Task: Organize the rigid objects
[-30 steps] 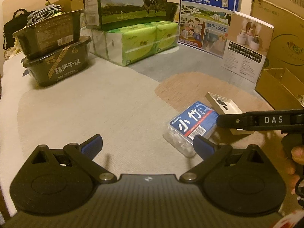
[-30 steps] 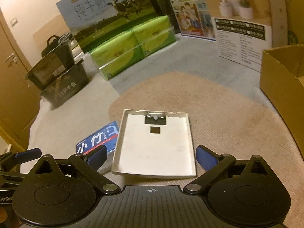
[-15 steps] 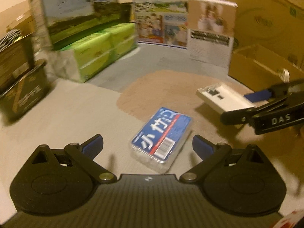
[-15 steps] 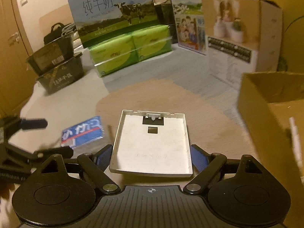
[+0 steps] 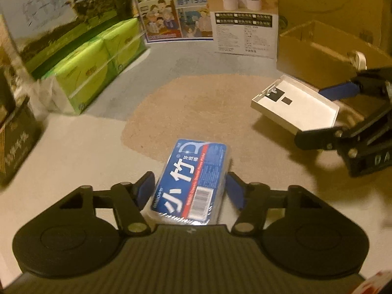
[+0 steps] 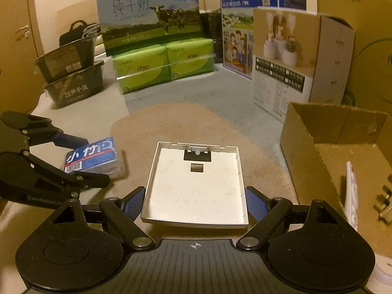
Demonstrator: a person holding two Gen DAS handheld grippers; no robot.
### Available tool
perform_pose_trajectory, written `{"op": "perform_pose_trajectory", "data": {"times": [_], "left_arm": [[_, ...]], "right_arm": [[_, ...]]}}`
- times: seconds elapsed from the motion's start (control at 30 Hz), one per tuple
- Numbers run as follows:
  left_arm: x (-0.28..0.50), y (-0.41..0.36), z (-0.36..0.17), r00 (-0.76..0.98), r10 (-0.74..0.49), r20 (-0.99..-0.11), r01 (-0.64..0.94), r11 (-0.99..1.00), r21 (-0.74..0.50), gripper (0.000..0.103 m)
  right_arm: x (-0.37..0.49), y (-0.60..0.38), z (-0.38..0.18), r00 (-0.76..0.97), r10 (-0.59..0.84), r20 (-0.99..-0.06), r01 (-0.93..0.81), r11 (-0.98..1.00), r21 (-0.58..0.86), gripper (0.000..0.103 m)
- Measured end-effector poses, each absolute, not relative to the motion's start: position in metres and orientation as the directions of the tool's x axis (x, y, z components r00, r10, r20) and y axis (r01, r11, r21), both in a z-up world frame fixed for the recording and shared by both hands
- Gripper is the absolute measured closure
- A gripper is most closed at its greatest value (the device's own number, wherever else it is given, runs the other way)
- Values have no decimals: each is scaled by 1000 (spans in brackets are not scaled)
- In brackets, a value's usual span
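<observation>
A blue-labelled clear plastic box [image 5: 193, 178] lies on the mat between the fingers of my left gripper [image 5: 189, 191]; the blue pads stand close on both sides, and I cannot tell whether they touch it. The box also shows in the right wrist view [image 6: 91, 158]. My right gripper [image 6: 194, 202] is shut on a white square panel [image 6: 196, 186] and holds it lifted off the mat; the panel also shows in the left wrist view [image 5: 296, 106]. An open cardboard box [image 6: 343, 152] stands at the right with a white remote [image 6: 351, 193] inside.
Green tissue packs [image 6: 164, 66] under a milk carton [image 6: 149, 14], a blue milk box [image 6: 245, 24], a humidifier box [image 6: 294, 58] and stacked black food tubs [image 6: 73, 78] line the back. A large carton [image 6: 362, 36] stands behind the open box.
My left gripper moved forward over the blue-labelled box and narrowed around it. My right gripper closed on the white panel and raised it slightly toward the cardboard box.
</observation>
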State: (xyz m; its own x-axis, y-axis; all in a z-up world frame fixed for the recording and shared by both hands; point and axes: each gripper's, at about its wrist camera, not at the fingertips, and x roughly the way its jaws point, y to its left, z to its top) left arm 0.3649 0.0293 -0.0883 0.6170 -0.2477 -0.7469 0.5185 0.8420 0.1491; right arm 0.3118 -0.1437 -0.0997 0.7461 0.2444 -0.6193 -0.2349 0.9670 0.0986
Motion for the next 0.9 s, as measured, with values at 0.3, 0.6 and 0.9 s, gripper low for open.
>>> {"op": "perform_pose_trajectory", "data": {"times": [0.3, 0.6, 0.9], "left_arm": [[323, 19, -79, 618, -222, -754, 406, 912, 63, 47], [274, 1, -52, 636, -221, -739, 337, 941, 8, 47], [229, -28, -15, 661, -240, -711, 322, 946, -19, 47]], "right_arm": [[280, -148, -90, 760, 233, -607, -238, 968, 73, 18], [231, -163, -62, 778, 224, -587, -231, 971, 64, 18], [184, -195, -26, 814, 193, -547, -191, 980, 62, 18]]}}
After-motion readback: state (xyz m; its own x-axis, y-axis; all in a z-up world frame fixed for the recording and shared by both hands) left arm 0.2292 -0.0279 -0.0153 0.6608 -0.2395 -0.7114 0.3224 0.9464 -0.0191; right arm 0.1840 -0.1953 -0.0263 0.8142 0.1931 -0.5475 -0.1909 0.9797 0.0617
